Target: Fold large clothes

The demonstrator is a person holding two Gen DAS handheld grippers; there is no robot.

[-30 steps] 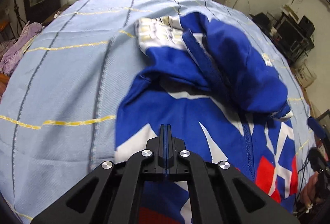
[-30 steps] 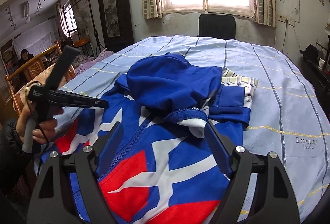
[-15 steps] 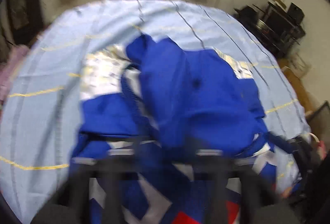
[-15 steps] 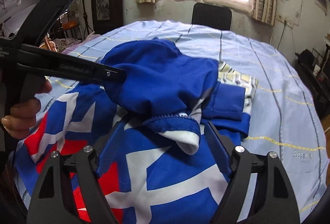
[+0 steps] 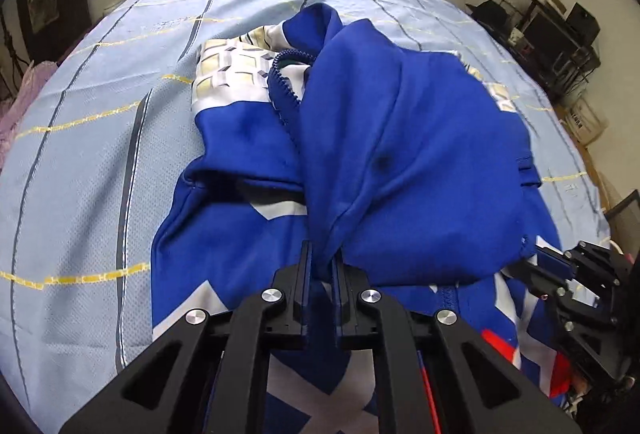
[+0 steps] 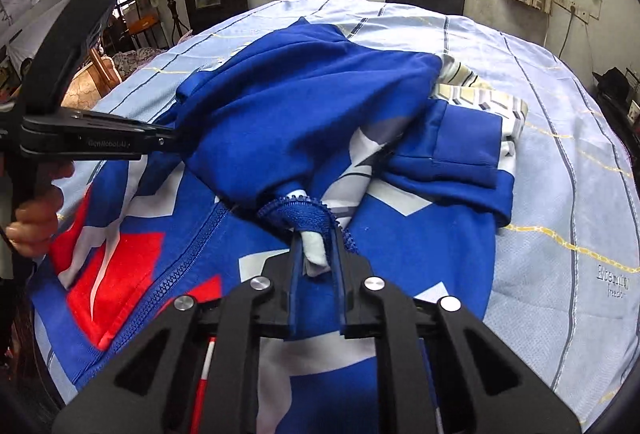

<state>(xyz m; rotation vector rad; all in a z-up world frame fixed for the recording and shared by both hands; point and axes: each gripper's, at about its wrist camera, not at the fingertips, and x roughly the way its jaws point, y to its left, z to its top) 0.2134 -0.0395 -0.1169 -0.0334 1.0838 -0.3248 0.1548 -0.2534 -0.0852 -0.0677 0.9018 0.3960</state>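
A large zip-up jacket (image 5: 404, 154) lies spread on a bed, crumpled and partly doubled over itself. It is mostly deep blue, with white bands crossing its lower part and red patches (image 6: 116, 274) near the hem on one side. A blue zipper (image 6: 188, 262) runs open along the front. One plain blue part is lifted and draped over the rest, bunching toward the near edge. At the far end a white section printed with pale yellow and grey squares (image 5: 232, 74) shows. A ribbed blue zipper edge with a white lining (image 6: 316, 250) is gathered into a small wad in front.
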